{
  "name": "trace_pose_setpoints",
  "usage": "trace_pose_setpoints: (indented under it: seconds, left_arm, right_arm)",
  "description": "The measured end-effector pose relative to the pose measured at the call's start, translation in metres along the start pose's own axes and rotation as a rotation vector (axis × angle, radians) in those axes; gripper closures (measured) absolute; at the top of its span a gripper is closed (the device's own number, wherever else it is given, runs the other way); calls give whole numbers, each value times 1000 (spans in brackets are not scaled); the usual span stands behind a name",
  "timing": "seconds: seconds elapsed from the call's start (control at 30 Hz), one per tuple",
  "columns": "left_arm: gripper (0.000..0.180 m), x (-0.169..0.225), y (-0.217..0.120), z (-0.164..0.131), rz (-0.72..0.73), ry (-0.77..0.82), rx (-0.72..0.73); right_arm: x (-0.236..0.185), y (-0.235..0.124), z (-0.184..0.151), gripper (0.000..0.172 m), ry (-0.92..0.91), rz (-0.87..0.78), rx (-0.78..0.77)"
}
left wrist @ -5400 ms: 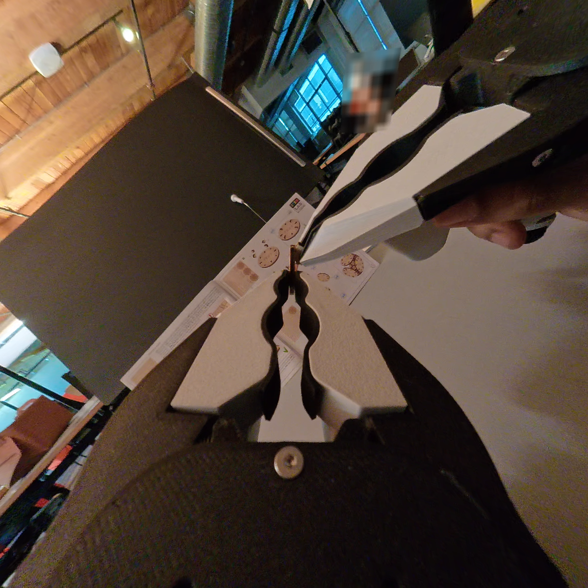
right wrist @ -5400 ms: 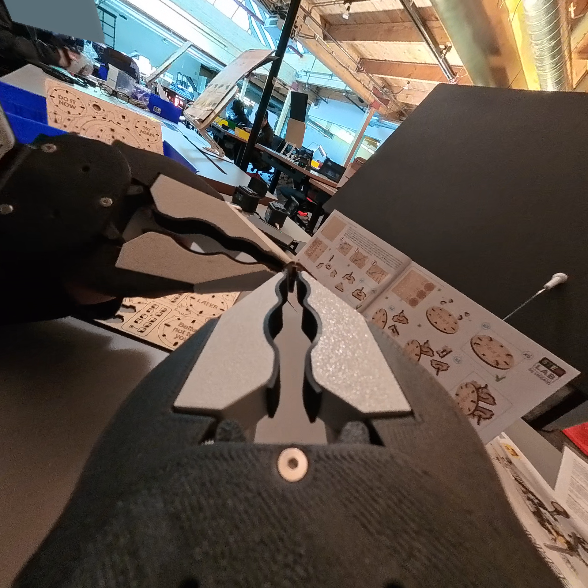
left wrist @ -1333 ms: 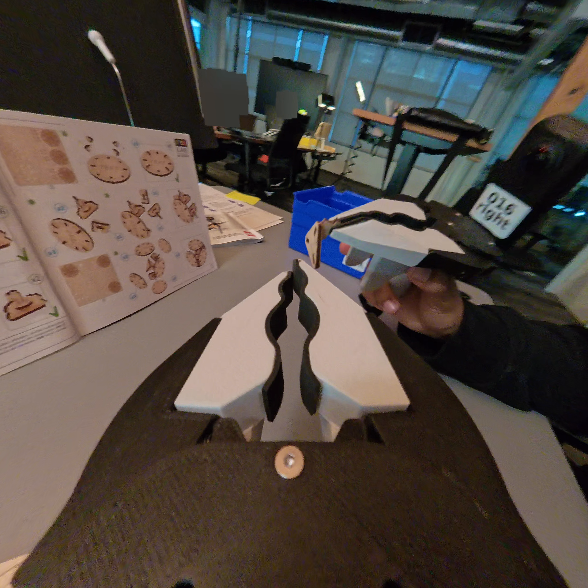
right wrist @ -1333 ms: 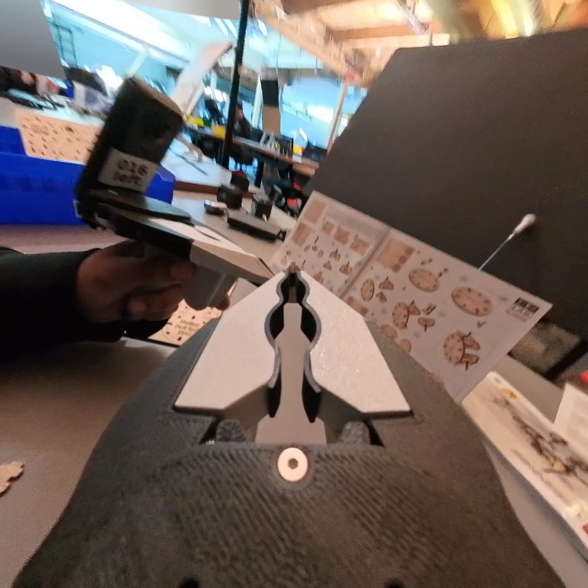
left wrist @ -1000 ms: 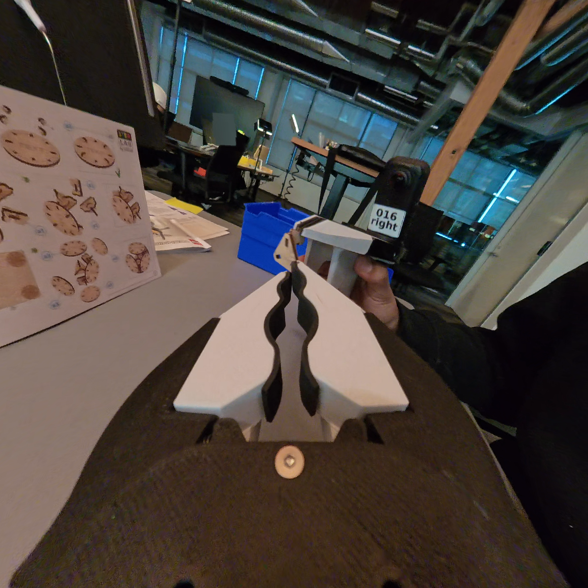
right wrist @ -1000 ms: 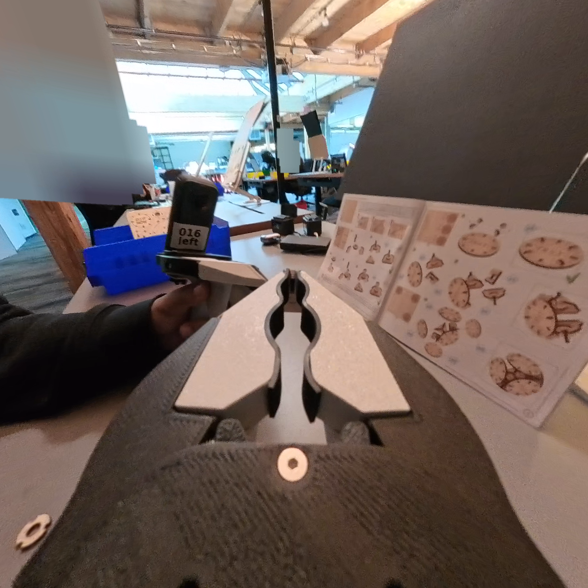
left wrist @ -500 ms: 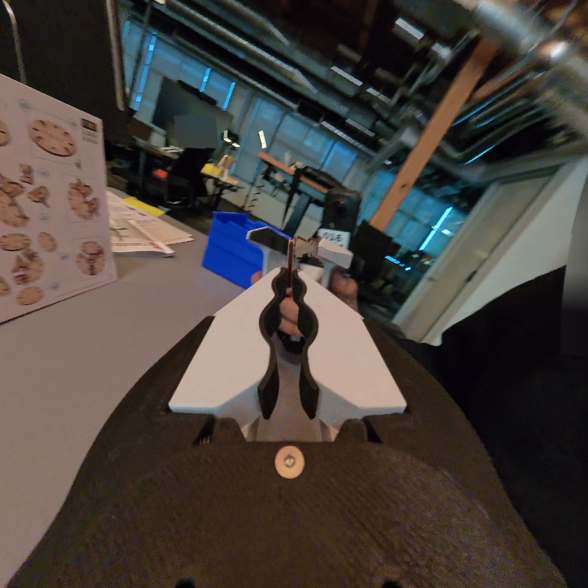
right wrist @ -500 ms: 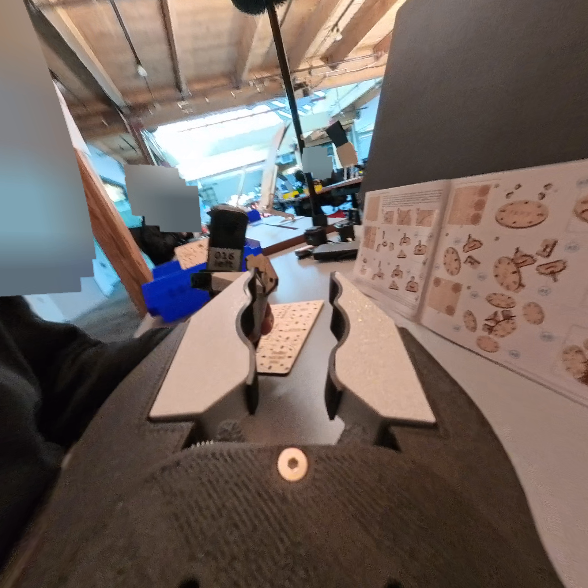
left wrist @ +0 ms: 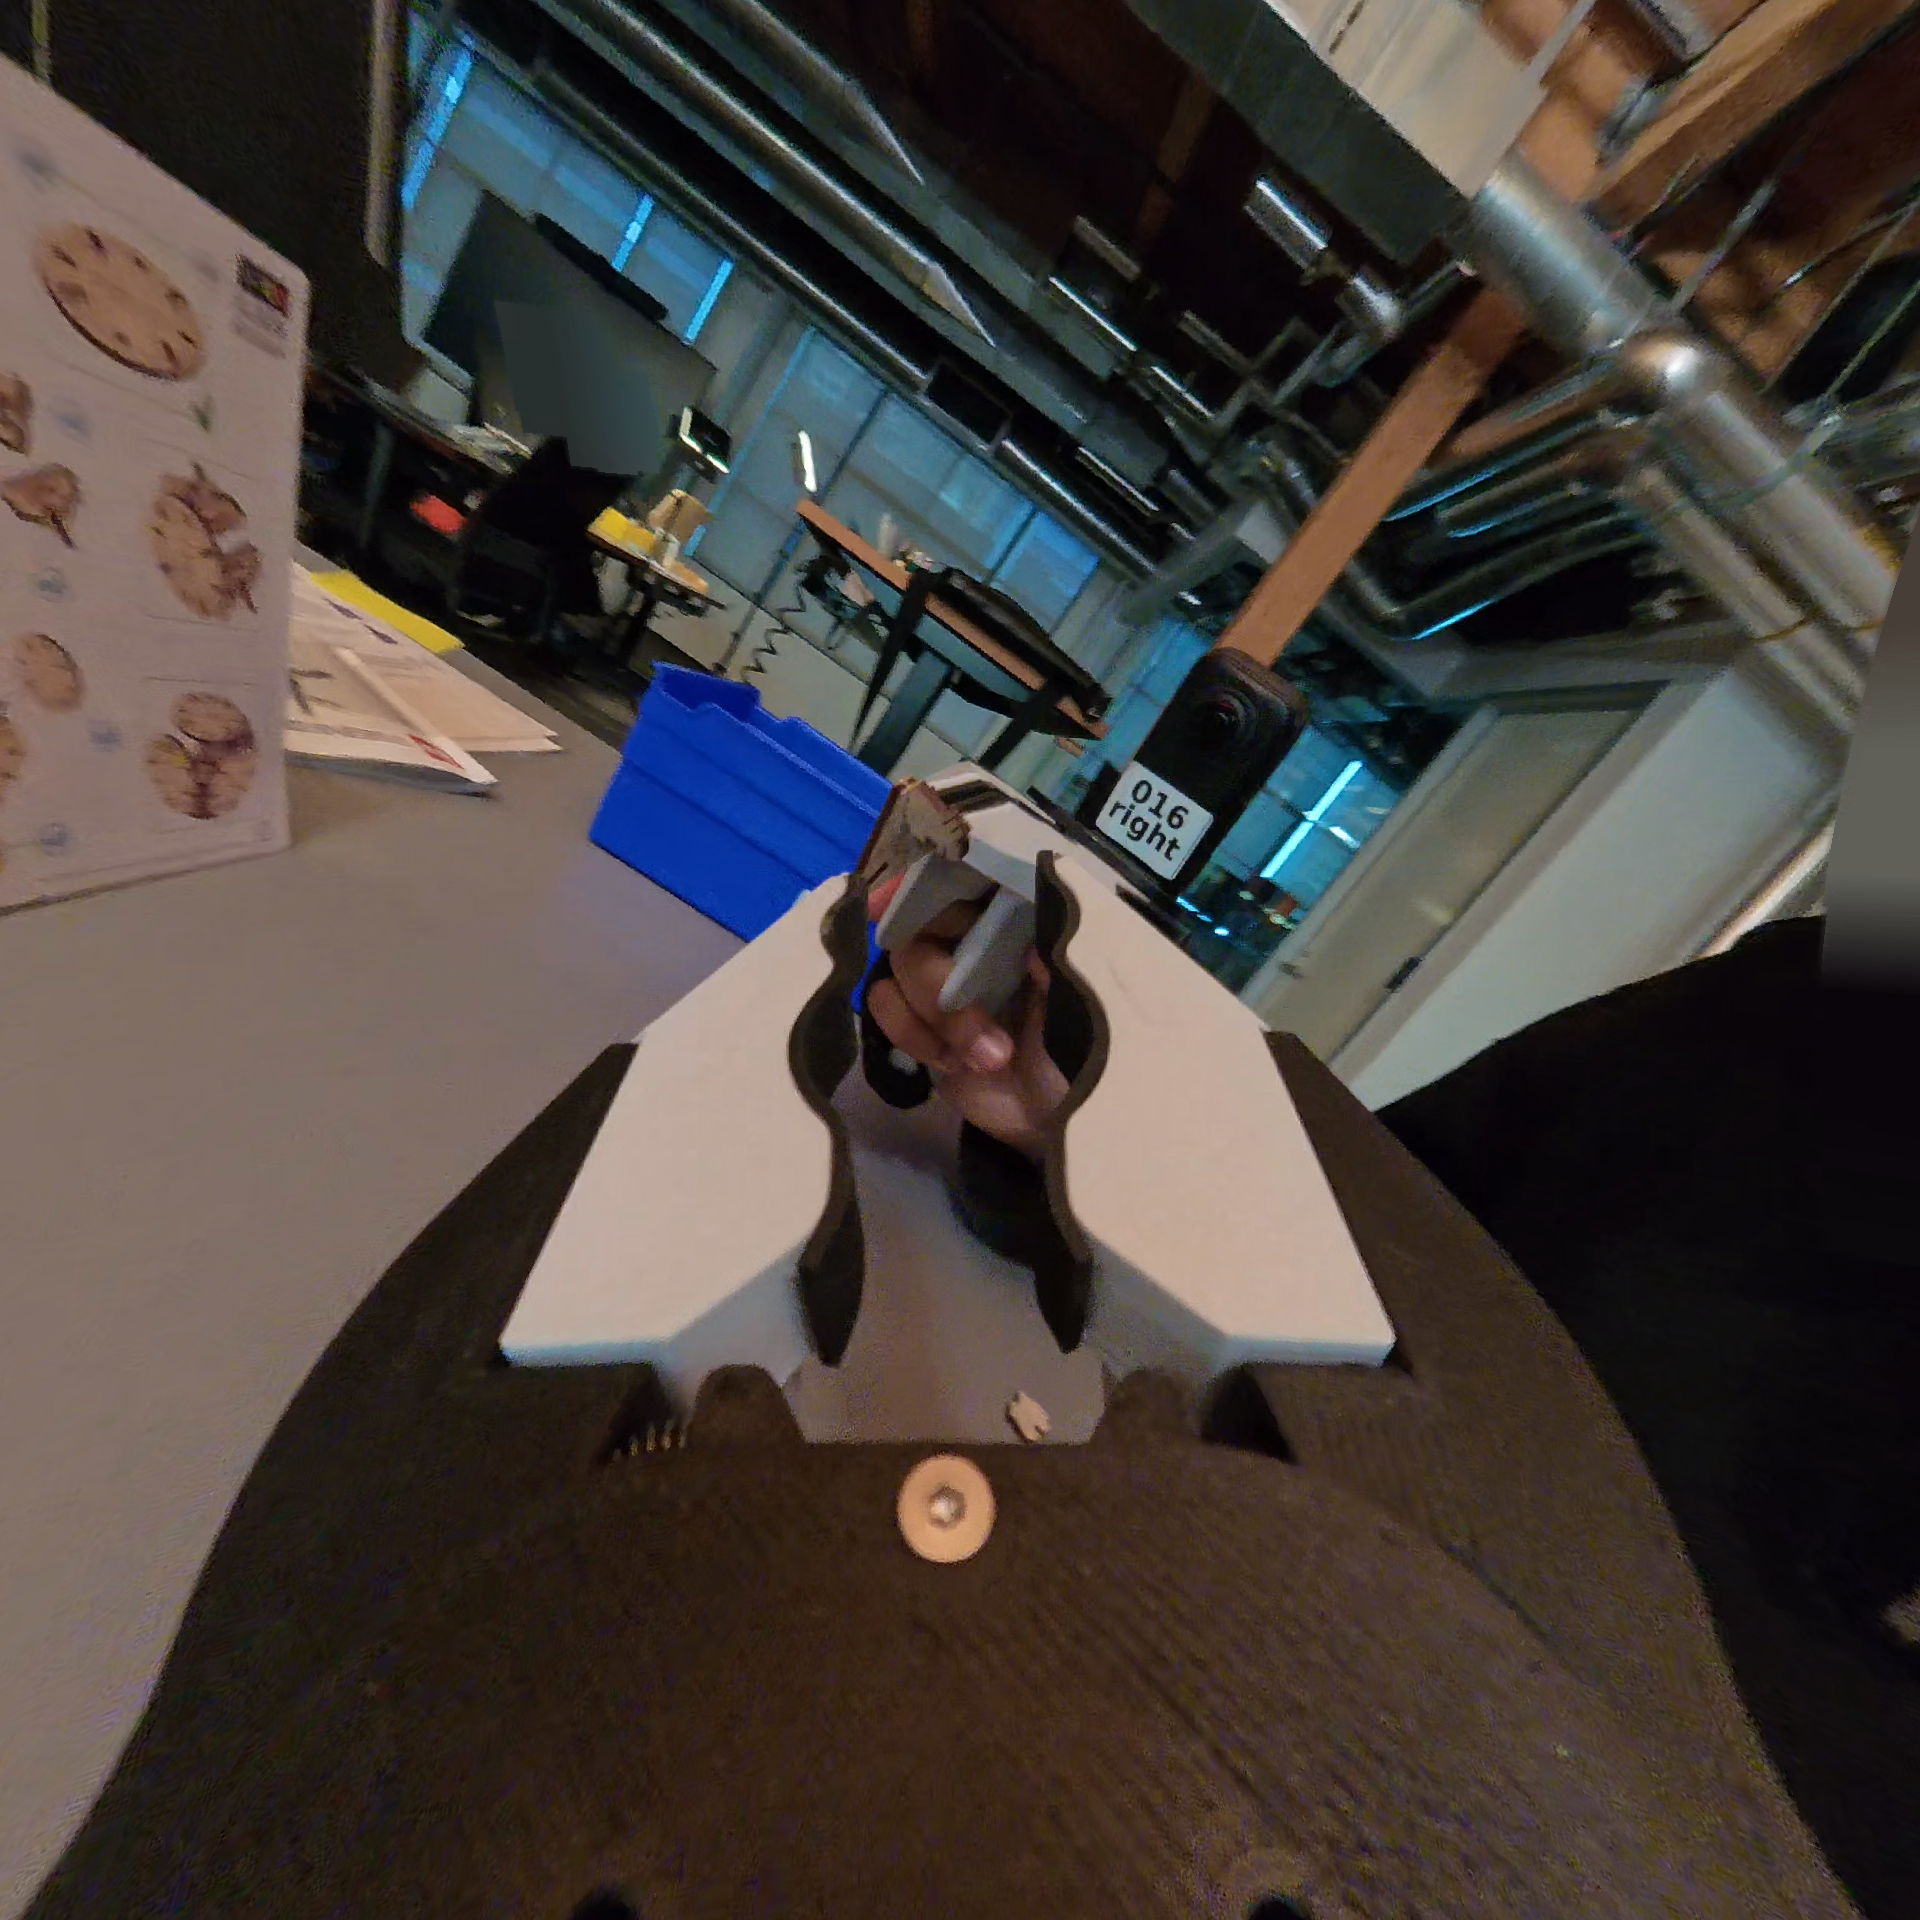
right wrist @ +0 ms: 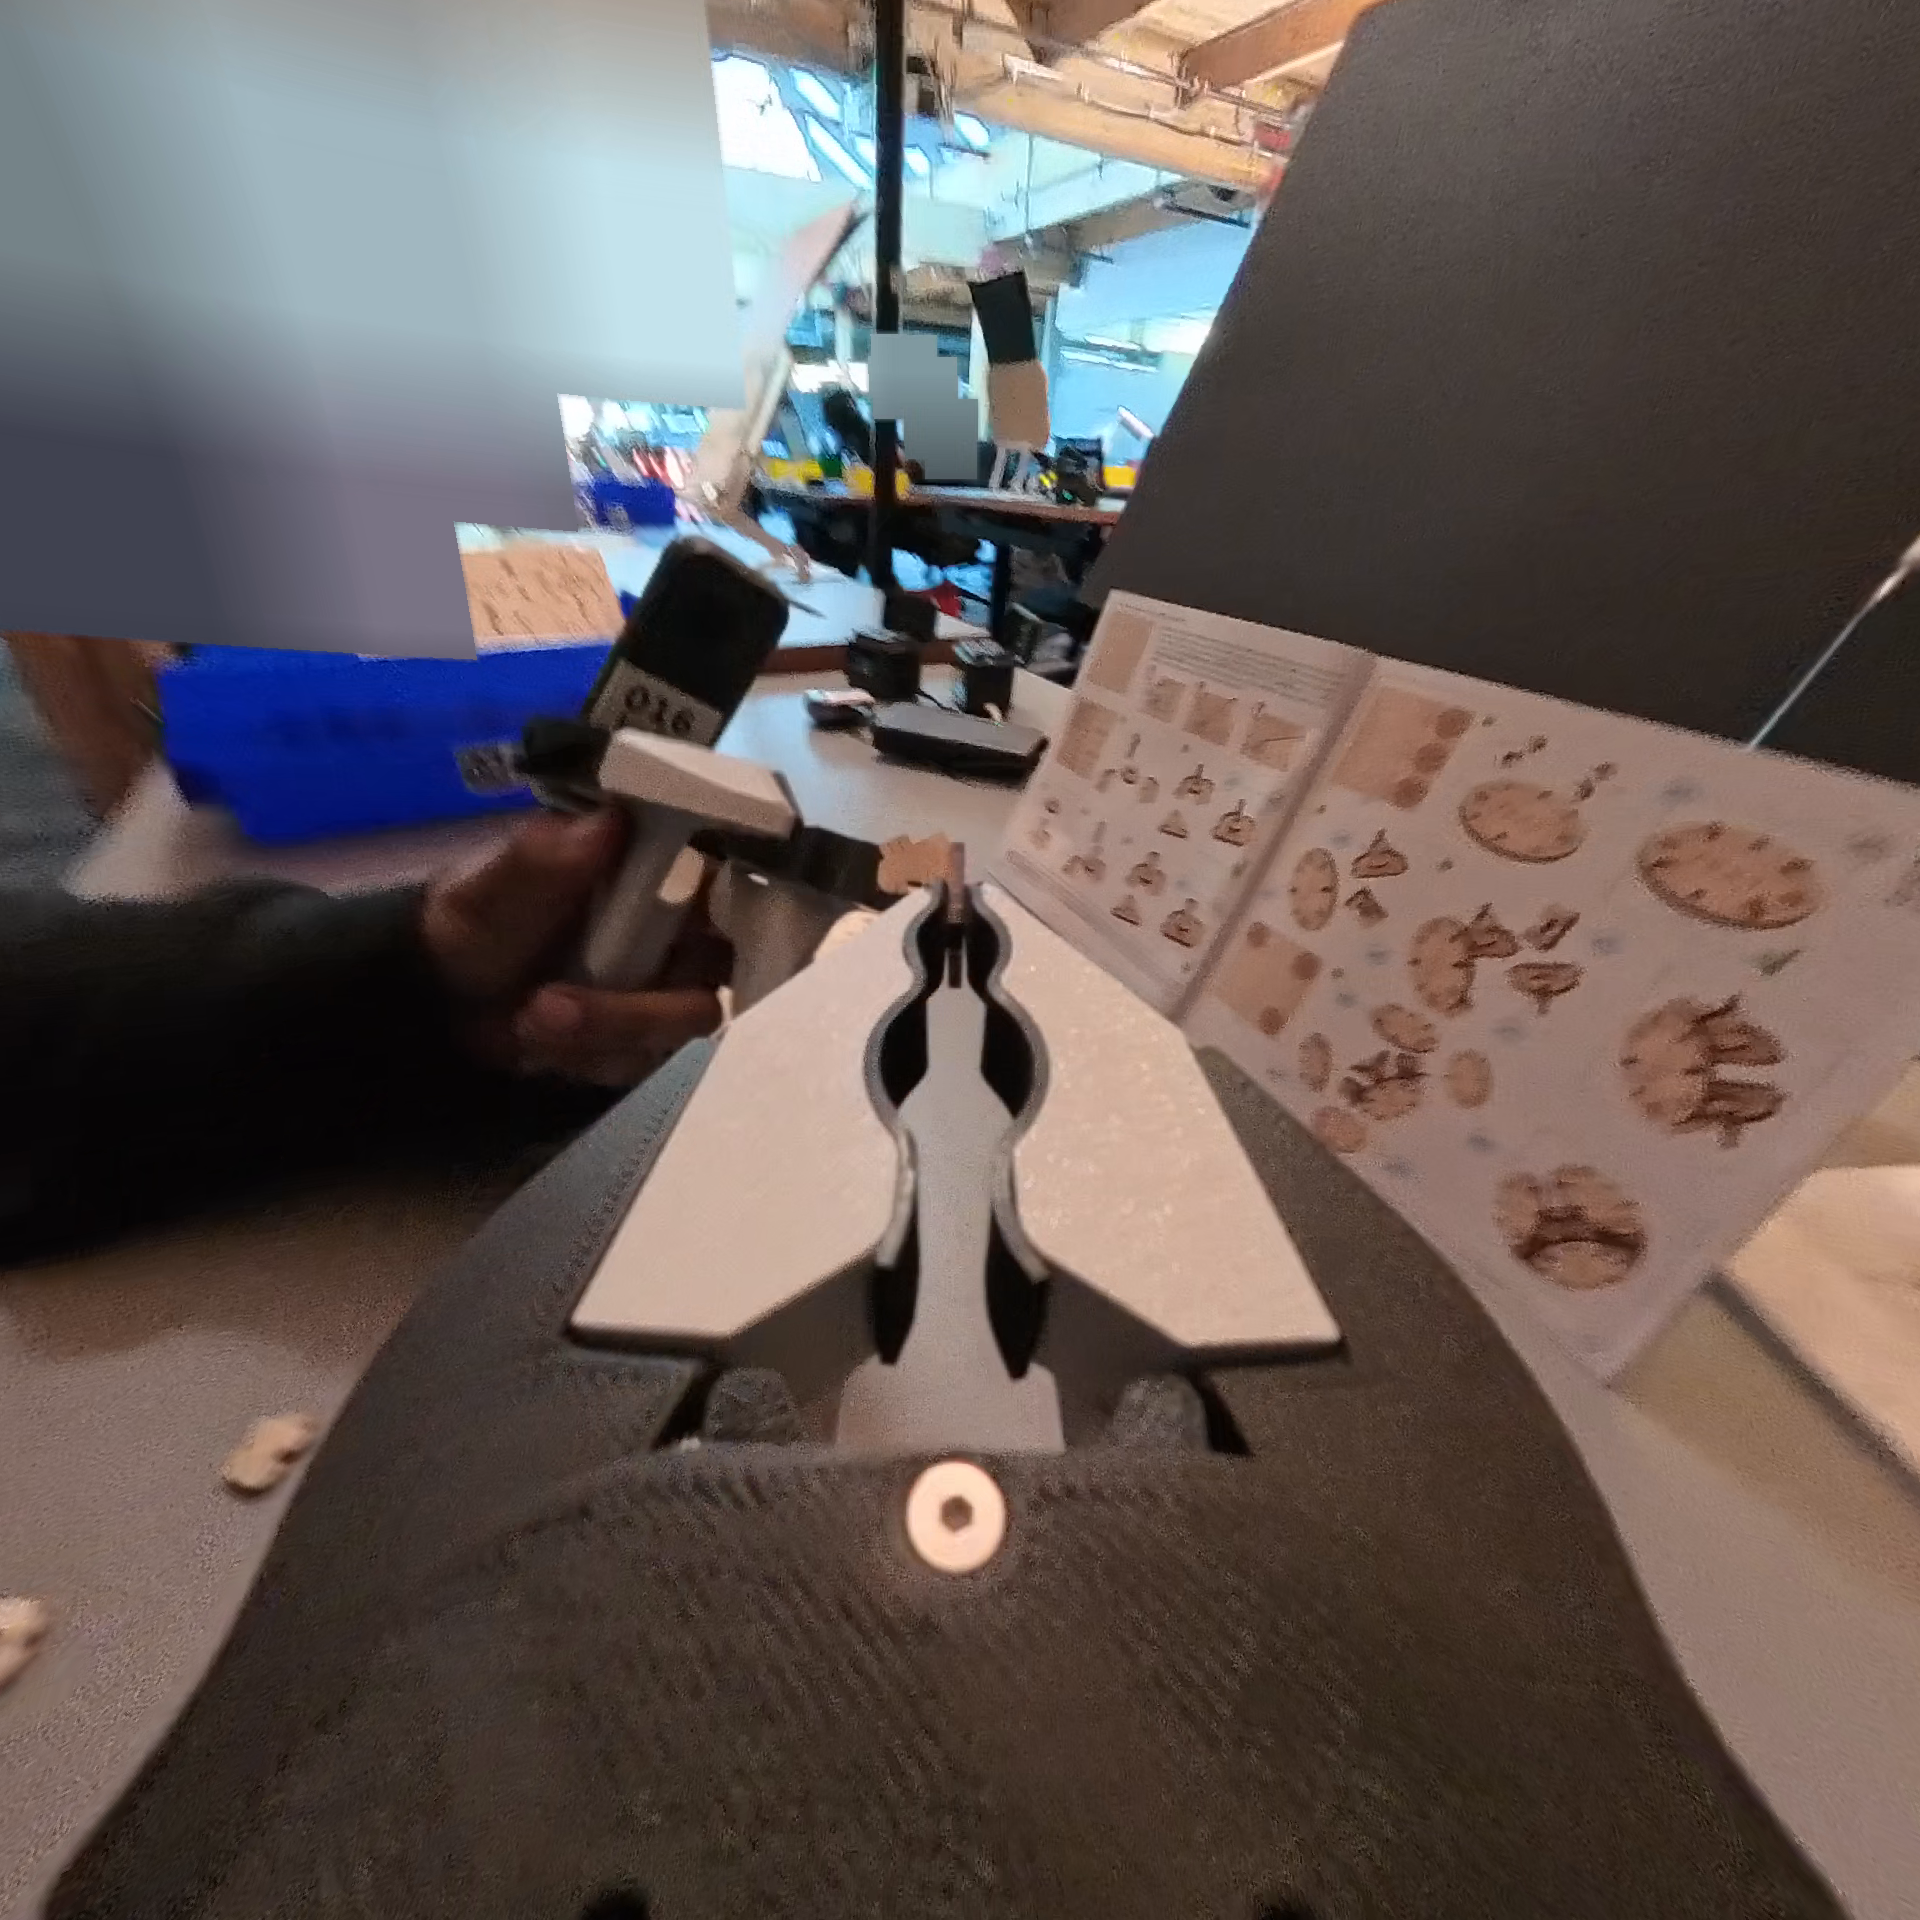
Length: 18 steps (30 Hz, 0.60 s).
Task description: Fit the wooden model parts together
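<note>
booklet [right wrist: 1455,935] on table [right wrist: 156,1351] right | bin [right wrist: 343,727] left | board [right wrist: 1558,364] behind booklet

Pale tan wooden piece [right wrist: 951,902] between white, black-edged gripper fingers [right wrist: 1091,1122]. Bright blue bin [left wrist: 727,800] on a grey table [left wrist: 260,1039]. White booklet [right wrist: 1507,935] printed with tan clock-part diagrams.

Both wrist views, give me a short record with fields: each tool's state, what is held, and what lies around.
left tool: open, fingers apart, grasping nothing
right tool: shut on a thin wooden piece, seen edge-on
wooden piece from the other side: flat, light brown, notched
table: grey
standing at the back: open instruction booklet
behind the tools: blue bin
</note>
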State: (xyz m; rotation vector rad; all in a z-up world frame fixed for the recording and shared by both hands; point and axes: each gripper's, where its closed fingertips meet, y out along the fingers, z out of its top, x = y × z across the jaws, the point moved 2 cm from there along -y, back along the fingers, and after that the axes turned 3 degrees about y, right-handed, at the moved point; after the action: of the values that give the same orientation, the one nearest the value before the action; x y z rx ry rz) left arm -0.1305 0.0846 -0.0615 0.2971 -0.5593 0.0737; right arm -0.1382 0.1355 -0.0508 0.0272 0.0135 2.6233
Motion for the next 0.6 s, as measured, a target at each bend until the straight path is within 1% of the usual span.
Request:
trace_pose_setpoints:
  seconds: [0.1,0.13,0.17,0.2,0.27,0.33,0.4,0.5,0.6]
  left_arm:
    - [145,1,2,-5,-56,-89,-2]
    - [151,-2,2,-5,-51,-118,4]
    - [170,-5,1,-6,-39,-134,8]
    - [174,-7,1,-6,-30,-139,11]
    - [175,-10,2,-8,-7,-152,-9]
    - [180,-12,3,-11,18,-154,-24]
    - [180,-12,4,-12,27,-161,-26]
    - [180,-14,3,-13,43,-167,-47]
    - [180,-11,3,-14,7,-210,-60]
  right_arm:
    - [-8,6,-8,172,-195,-57,-75]
    - [-11,8,-10,171,-234,-63,-90]
    - [-13,9,-11,171,-257,-71,-91]
    - [-13,9,-10,172,-264,-74,-86]
    - [-12,9,-13,171,-264,-71,-104]
    - [-13,8,-11,169,-260,-56,-81]
    - [-14,7,-10,169,-250,-48,-65]
    - [-13,8,-13,169,-254,-41,-85]
    - [-15,8,-15,167,-364,-72,-111]
